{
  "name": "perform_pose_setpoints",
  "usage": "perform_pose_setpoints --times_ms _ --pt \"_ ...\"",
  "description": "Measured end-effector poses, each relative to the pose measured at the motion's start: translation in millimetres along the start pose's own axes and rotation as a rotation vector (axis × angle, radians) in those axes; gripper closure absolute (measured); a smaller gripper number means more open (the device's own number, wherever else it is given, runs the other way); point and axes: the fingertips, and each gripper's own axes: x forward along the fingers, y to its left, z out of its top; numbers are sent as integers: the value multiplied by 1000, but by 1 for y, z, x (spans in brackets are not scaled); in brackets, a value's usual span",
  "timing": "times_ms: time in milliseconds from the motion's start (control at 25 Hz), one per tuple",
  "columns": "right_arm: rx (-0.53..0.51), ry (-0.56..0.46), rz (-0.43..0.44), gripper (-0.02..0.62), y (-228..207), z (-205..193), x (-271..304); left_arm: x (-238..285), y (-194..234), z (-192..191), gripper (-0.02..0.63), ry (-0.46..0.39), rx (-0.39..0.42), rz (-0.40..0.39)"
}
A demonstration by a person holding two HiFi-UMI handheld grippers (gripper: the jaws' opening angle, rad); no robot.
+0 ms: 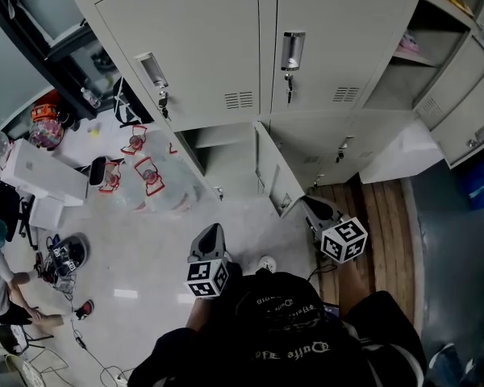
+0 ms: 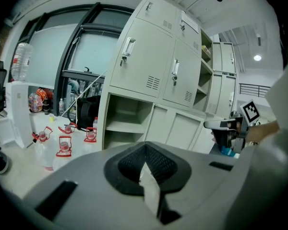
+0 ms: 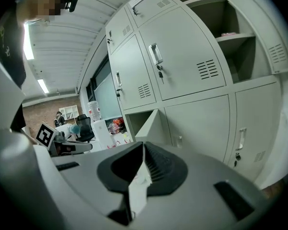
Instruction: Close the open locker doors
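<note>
A low locker stands open (image 1: pixel 218 147), its grey door (image 1: pixel 273 172) swung out toward me. In the right gripper view the same door (image 3: pixel 151 126) lies just ahead and left of the jaws. My right gripper (image 1: pixel 316 210) hovers close to that door's outer edge, and its jaws (image 3: pixel 143 159) are together with nothing between them. My left gripper (image 1: pixel 212 236) hangs over the floor in front of the open compartment (image 2: pixel 125 123), shut and empty (image 2: pixel 145 159). Further right, an upper locker (image 1: pixel 407 55) is open too, its door (image 1: pixel 460 95) swung wide.
Several water jugs with red caps (image 1: pixel 149 176) stand on the floor left of the open locker. A white box (image 1: pixel 40 176) and a seated person (image 1: pixel 0 272) are at the far left. A white panel (image 1: pixel 399 156) juts out low on the right, above wooden planks (image 1: pixel 387 232).
</note>
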Motion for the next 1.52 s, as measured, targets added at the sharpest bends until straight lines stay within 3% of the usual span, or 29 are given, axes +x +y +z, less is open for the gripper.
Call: perform_pose_setpoints --times_ms 280,560,840,1000,1520 --pt "-100 55 42 583 34 -5 13 2 7 -1 599 13 -7 -3" --pt "-268 82 -7 591 73 -7 35 2 22 -1 600 16 -21 6" --pt "-275 80 8 591 106 -7 60 -4 47 0 600 19 -35 22" --pt "-202 65 36 591 123 -7 78 -6 59 -1 600 25 -38 27" --pt "-197 47 -41 591 161 2 136 -6 94 3 600 40 -35 14"
